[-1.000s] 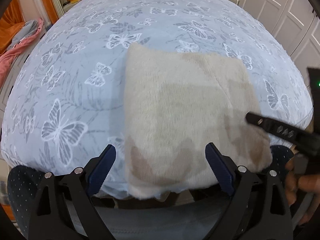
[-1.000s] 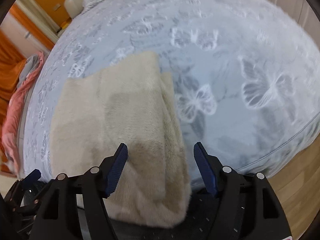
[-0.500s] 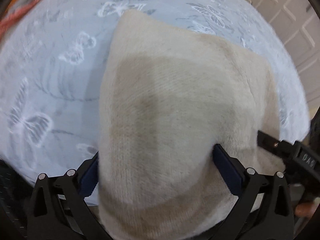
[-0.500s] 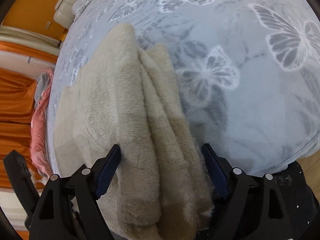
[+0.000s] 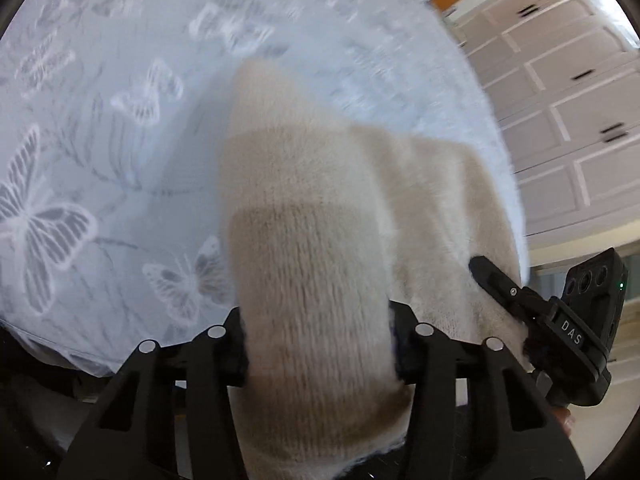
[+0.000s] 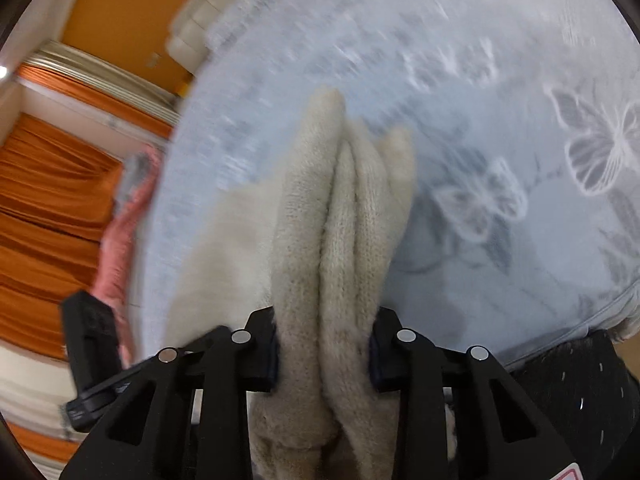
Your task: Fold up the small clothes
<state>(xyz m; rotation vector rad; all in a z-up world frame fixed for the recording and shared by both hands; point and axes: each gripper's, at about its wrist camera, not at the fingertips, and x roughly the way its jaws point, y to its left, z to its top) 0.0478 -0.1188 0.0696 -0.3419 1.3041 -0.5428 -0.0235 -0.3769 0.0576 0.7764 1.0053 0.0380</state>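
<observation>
A folded beige fuzzy garment (image 5: pixel 316 248) lies at the near edge of a bed with a pale blue butterfly sheet (image 5: pixel 120 160). My left gripper (image 5: pixel 318 344) is shut on the garment's near left edge, which bulges up between the fingers. My right gripper (image 6: pixel 324 348) is shut on the garment's layered near right edge (image 6: pixel 340 216), whose folds stand upright between the fingers. The right gripper also shows at the right of the left wrist view (image 5: pixel 532 304). The left gripper's body shows at the left of the right wrist view (image 6: pixel 92 344).
White panelled wardrobe doors (image 5: pixel 568 92) stand right of the bed. Orange curtains (image 6: pixel 44 208) and a pink cloth (image 6: pixel 124 236) lie to the left of the bed. A padded headboard (image 6: pixel 208 12) is at the far end. The sheet (image 6: pixel 500 92) stretches beyond the garment.
Both grippers moved forward over the garment's near edge and closed on it. The edge has lifted and bunched up between the fingers.
</observation>
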